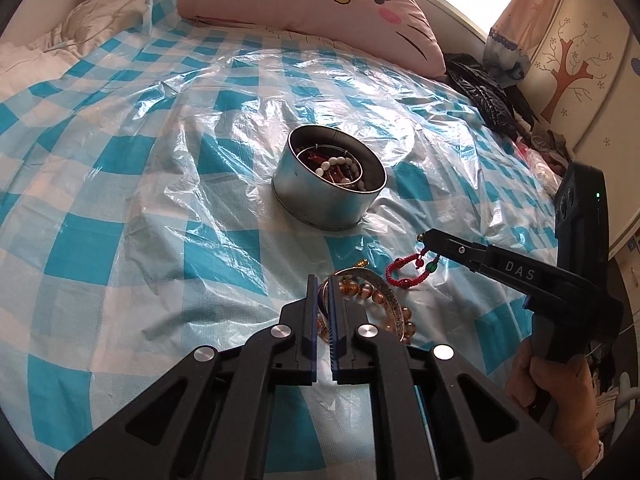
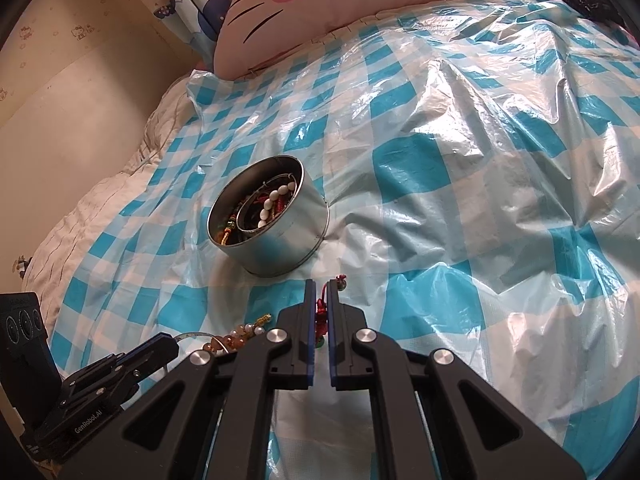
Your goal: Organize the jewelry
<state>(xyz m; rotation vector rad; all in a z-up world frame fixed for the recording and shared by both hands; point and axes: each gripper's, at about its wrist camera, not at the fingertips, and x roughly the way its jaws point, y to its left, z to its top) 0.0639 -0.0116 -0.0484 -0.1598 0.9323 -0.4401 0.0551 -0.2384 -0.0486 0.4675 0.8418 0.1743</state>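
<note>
jewelry lies in two places: part already in the tin [image 1: 328, 188] in the middle of the bed [image 1: 120, 208], the rest just in front of it, near both grippers. the left gripper [image 1: 323, 292] has its fingers clenched on a metal bangle [image 1: 384, 292], which is tangled with an amber bead bracelet [image 1: 368, 290] resting on the plastic sheet [image 1: 200, 128]. the right gripper [image 2: 321, 300] is pinched on a red cord bracelet [image 1: 404, 274], which hangs from its tips with a green bead dangling, its lower loop about touching the sheet.

handling, as i judge it: the bangle is stiff and light, smooth metal, so it may twist or slip between flat fingers; a hold across its band, as now, seems best. the amber beads are strung, so the loop is limp and will sag and swing. they may ride along with the bangle or drop off it; i cannot tell whether the two are linked or only overlapping. the cord is soft, nearly weightless and grippy, safe to pinch anywhere, though it sways and may snag on the tin's rim. the sheet is slick and crinkled, and the tin sits on soft bedding, so it could tip if nudged.
</note>
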